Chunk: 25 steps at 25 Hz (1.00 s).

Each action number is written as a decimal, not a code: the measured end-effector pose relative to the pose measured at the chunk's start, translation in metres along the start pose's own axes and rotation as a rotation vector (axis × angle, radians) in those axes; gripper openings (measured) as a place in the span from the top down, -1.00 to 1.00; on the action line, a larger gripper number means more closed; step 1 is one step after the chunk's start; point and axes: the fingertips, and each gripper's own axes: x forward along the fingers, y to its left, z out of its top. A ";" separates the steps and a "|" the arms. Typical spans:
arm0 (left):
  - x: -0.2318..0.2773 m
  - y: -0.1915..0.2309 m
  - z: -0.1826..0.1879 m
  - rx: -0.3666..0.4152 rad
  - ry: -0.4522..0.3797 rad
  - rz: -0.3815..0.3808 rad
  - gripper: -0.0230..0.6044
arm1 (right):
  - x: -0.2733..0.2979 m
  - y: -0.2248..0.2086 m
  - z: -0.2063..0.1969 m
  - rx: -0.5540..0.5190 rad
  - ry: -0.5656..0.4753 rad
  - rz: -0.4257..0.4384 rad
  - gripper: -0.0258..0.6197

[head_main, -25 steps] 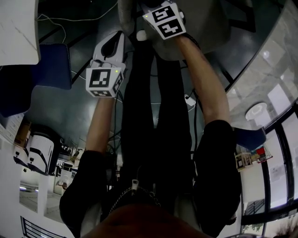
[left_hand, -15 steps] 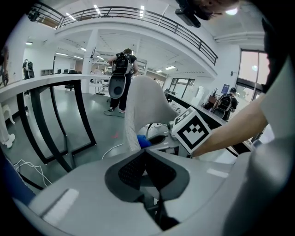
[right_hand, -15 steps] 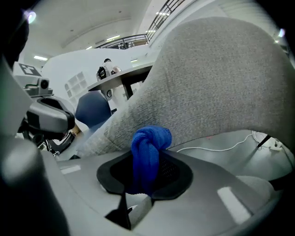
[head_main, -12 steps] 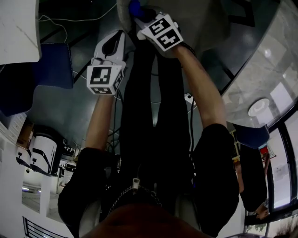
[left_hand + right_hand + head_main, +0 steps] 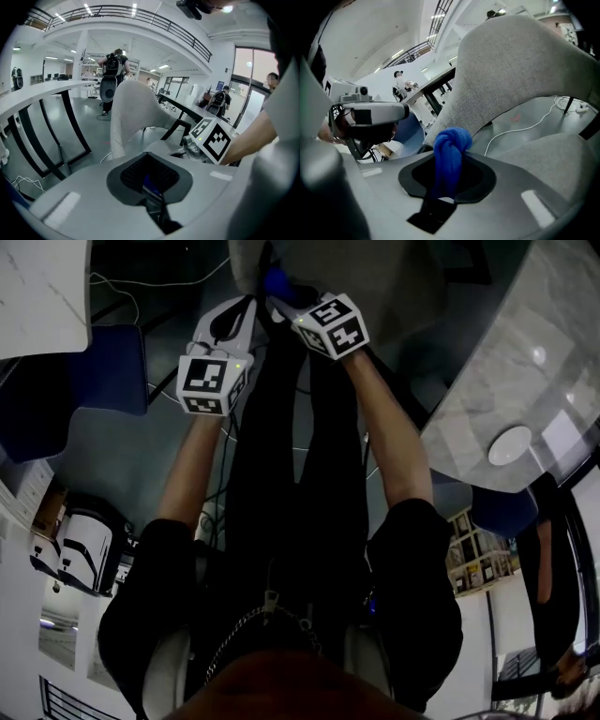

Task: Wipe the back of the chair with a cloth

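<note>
In the head view the grey chair (image 5: 394,277) stands at the top, in front of the person's legs. My right gripper (image 5: 283,298) is shut on a knotted blue cloth (image 5: 275,282) held near the chair's edge. The right gripper view shows the cloth (image 5: 450,147) sticking out between the jaws of this gripper (image 5: 446,183), just short of the grey chair back (image 5: 520,61), above the seat (image 5: 553,150). My left gripper (image 5: 232,320) hovers just left of the right one. Its jaws look closed (image 5: 152,183) and point at the pale chair back (image 5: 136,112).
A white table (image 5: 37,287) and a blue chair (image 5: 103,371) stand at the left. A marble table (image 5: 525,362) with a white dish (image 5: 511,444) is at the right. A white cable (image 5: 534,122) lies on the floor. People (image 5: 112,70) stand far off.
My right gripper has come down and left, closer to the left gripper, and the blue cloth has come into sight. The left gripper has risen slightly.
</note>
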 end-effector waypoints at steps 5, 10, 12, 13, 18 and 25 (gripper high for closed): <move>-0.004 -0.018 0.028 0.044 -0.004 -0.031 0.89 | -0.049 -0.009 0.010 -0.039 -0.040 -0.176 0.63; -0.021 -0.042 0.065 0.073 -0.016 -0.075 0.89 | -0.129 -0.003 0.037 0.008 -0.153 -0.401 0.63; -0.033 -0.052 0.080 0.074 -0.027 -0.094 0.89 | -0.160 0.008 0.046 0.069 -0.216 -0.471 0.63; -0.037 -0.057 0.088 0.081 -0.029 -0.101 0.89 | -0.176 0.013 0.051 0.092 -0.245 -0.501 0.63; -0.060 -0.077 0.123 0.122 -0.034 -0.129 0.89 | -0.236 0.035 0.069 0.107 -0.309 -0.580 0.63; -0.078 -0.114 0.143 0.145 -0.060 -0.181 0.89 | -0.308 0.073 0.084 0.137 -0.413 -0.620 0.62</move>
